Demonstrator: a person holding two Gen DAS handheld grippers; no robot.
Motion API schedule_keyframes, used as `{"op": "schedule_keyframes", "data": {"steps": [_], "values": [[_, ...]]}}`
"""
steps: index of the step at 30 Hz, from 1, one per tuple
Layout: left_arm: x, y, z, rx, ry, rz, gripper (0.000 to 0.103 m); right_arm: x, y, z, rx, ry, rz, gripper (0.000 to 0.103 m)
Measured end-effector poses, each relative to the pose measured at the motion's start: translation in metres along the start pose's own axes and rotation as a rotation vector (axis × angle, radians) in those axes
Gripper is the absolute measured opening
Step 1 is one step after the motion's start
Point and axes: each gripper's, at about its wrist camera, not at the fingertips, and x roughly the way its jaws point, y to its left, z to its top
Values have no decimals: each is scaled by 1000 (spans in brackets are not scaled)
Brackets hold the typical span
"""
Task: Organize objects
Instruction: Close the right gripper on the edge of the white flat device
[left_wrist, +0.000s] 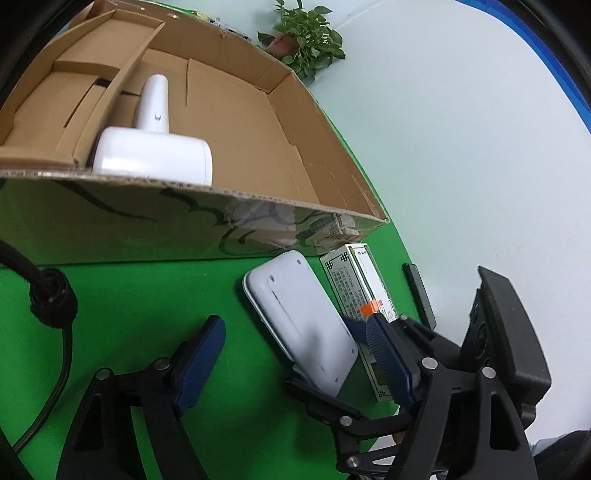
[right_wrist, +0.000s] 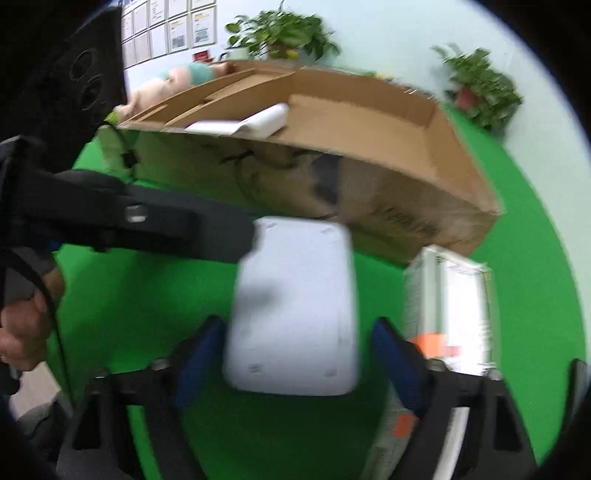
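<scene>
The right gripper (right_wrist: 291, 354) straddles a flat white device (right_wrist: 295, 306) on the green table (right_wrist: 147, 288), jaws wide, pads not visibly touching it. The left gripper (left_wrist: 295, 354) stands open and empty beside it. Just right lies a printed carton (right_wrist: 450, 302). Beyond, the cardboard box (left_wrist: 258, 206) holds 1 white appliance (left_wrist: 155, 147); apparently 2 items remain outside.

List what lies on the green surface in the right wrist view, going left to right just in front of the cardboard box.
Black gripper arm → white flat device → printed carton. The device sits between the right gripper's blue fingers; whether they touch it is unclear.
</scene>
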Motion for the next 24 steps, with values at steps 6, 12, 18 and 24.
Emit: {"op": "schedule_keyframes", "data": {"steps": [6,12,18,24], "values": [[-8,0,-18,-17,24,-18,76,-15,6,-14,61,-25,88,68],[3,-1,-11,-40,39,-23,62,-13,9,-8,84,-26,87,70],[0,-3,-22,-52,65,-27,57,-22,19,-19,108,-50,128,70],[0,-2,-31,-59,73,-1,49,-19,20,-21,130,-60,150,71]]}}
